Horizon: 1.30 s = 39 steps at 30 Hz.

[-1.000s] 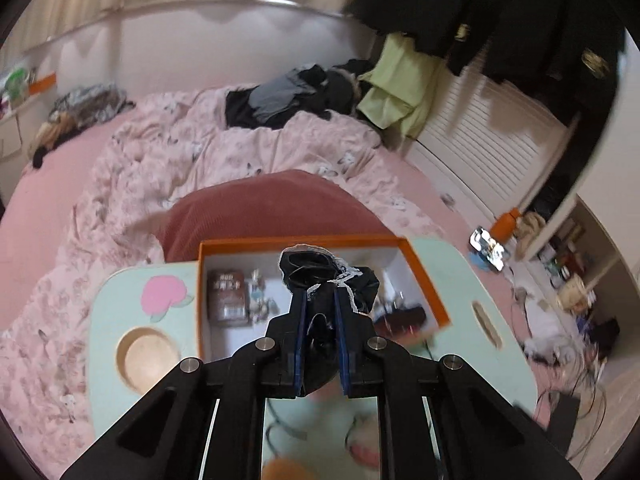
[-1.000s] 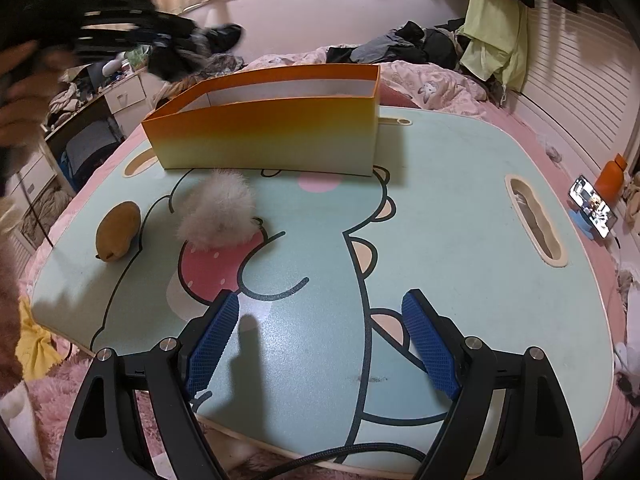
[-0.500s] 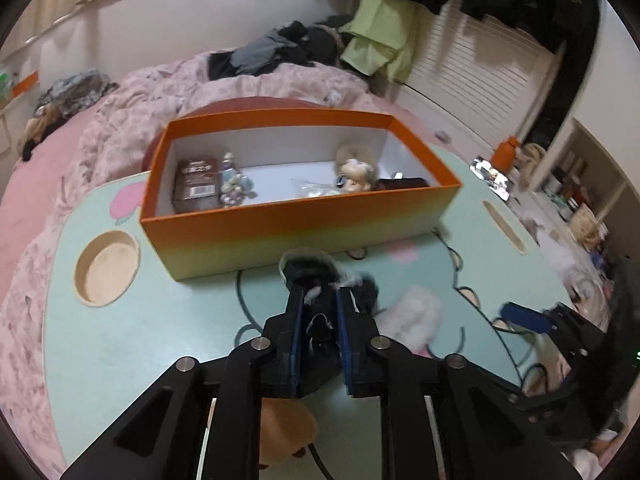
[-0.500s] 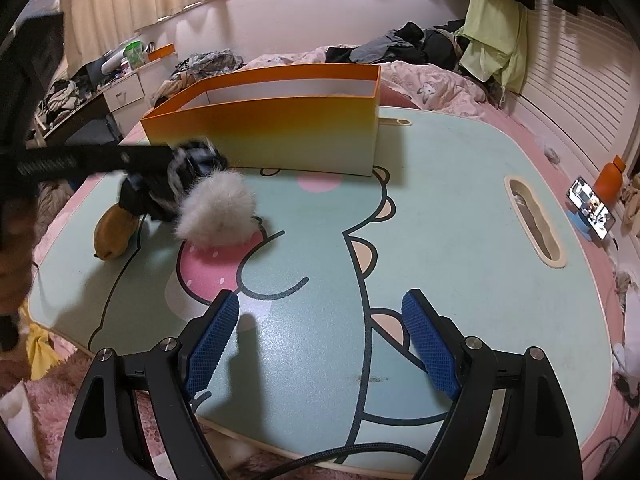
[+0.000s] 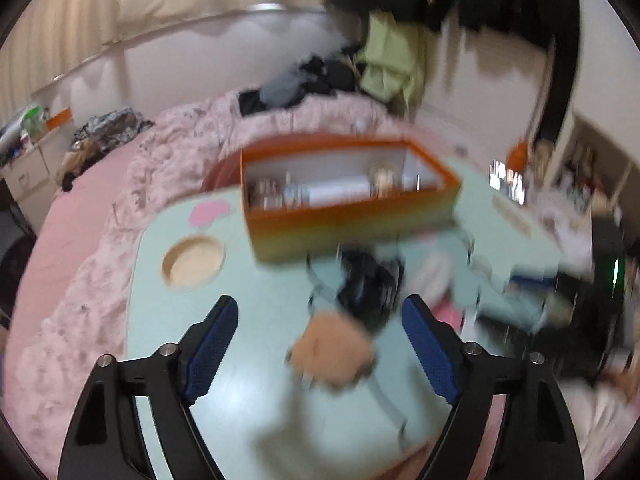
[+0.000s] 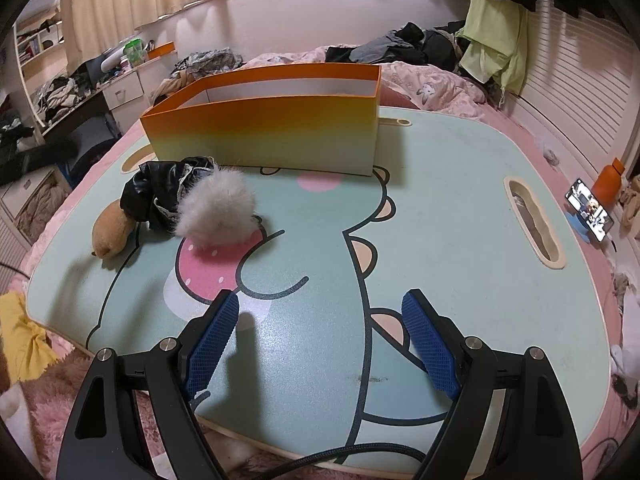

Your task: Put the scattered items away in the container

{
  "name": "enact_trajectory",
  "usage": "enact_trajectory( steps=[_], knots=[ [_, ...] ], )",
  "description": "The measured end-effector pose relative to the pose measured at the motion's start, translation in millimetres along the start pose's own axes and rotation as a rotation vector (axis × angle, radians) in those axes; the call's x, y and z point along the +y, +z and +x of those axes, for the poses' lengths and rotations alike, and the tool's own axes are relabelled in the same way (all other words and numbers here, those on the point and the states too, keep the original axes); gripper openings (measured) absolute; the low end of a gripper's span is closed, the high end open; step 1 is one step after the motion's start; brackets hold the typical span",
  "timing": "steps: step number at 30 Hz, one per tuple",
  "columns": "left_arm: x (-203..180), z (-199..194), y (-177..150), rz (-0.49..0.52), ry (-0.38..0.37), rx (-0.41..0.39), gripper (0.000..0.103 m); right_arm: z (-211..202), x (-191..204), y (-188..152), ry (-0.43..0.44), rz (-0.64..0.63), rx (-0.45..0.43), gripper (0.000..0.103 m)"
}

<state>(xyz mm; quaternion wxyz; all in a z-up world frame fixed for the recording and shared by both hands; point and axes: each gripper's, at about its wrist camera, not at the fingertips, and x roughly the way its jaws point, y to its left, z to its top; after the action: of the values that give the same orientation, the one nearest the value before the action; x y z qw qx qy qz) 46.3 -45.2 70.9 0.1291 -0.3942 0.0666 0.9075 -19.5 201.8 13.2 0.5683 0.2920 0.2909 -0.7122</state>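
An orange box (image 6: 280, 128) stands at the far side of the mint cartoon table (image 6: 440, 220); the blurred left wrist view shows small items inside the box (image 5: 352, 220). A black frilled scrunchie (image 6: 160, 188) lies on the table between a white fur pompom (image 6: 218, 210) and a brown plush piece (image 6: 112, 228). My left gripper (image 5: 320, 306) hovers over them, its jaws opening and pressing on nothing; the scrunchie (image 5: 368, 284) lies just beyond its tips and the brown piece (image 5: 332, 352) below them. My right gripper (image 6: 320, 300) stands open and empty over the table's near part.
A round cup recess (image 5: 194, 260) sits in the table left of the box, and a slot handle (image 6: 532, 224) lies near the right edge. A phone on a stand (image 6: 590, 210) and an orange bottle (image 6: 610, 184) stand beyond it. A pink quilted bed (image 6: 432, 84) with clothes lies behind.
My left gripper came away from above the box and down toward the table with the black scrunchie, then parted its jaws; the scrunchie now lies by the pompom. The right gripper kept still.
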Motion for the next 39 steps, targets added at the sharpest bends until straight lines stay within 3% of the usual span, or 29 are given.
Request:
enact_trajectory(
  steps=[1, 7, 10, 19, 20, 21, 23, 24, 28, 33, 39],
  knots=[
    [2.0, 1.0, -6.8, 0.007, 0.001, 0.023, 0.037, -0.1, 0.1, -0.1, -0.001, -0.001, 0.0, 0.084],
    [6.1, 14.2, -25.3, -0.049, -0.067, 0.071, 0.035, 1.5, 2.5, -1.0, -0.009, -0.013, 0.004, 0.086],
    [3.2, 32.2, -29.5, -0.056, -0.067, 0.105, 0.024, 1.4, 3.7, -1.7, -0.01, -0.014, 0.004, 0.086],
    [-17.1, 57.6, -15.0, -0.077, -0.102, 0.08, 0.024, 1.7, 7.3, -2.0, -0.009, -0.012, 0.004, 0.086],
    [-17.6, 55.1, -14.2, -0.091, -0.113, 0.068, 0.031, 1.7, 6.7, -1.8, -0.008, -0.012, 0.004, 0.086],
    [-16.8, 51.2, -14.5, -0.105, -0.116, 0.054, 0.052, 1.7, 6.3, -1.9, -0.007, -0.011, 0.004, 0.086],
    [-12.5, 39.5, -17.3, -0.138, -0.091, 0.0, 0.08, 1.2, 4.9, -1.8, -0.002, -0.005, 0.001, 0.086],
    [-10.3, 31.4, -20.0, -0.159, -0.066, -0.044, 0.083, 1.0, 4.3, -1.8, 0.001, -0.002, 0.001, 0.086],
    [-10.9, 23.1, -25.0, -0.185, -0.007, -0.085, 0.089, 2.6, 4.8, 0.8, 0.002, -0.001, 0.011, 0.086],
    [-15.4, 38.7, -31.0, -0.207, 0.016, -0.028, 0.089, -3.0, -5.0, 17.8, 0.04, 0.061, 0.025, 0.086],
    [-19.1, 45.6, -38.2, -0.192, 0.024, 0.002, 0.089, -37.6, -7.0, 94.4, 0.147, 0.052, -0.062, 0.086]
  ],
)
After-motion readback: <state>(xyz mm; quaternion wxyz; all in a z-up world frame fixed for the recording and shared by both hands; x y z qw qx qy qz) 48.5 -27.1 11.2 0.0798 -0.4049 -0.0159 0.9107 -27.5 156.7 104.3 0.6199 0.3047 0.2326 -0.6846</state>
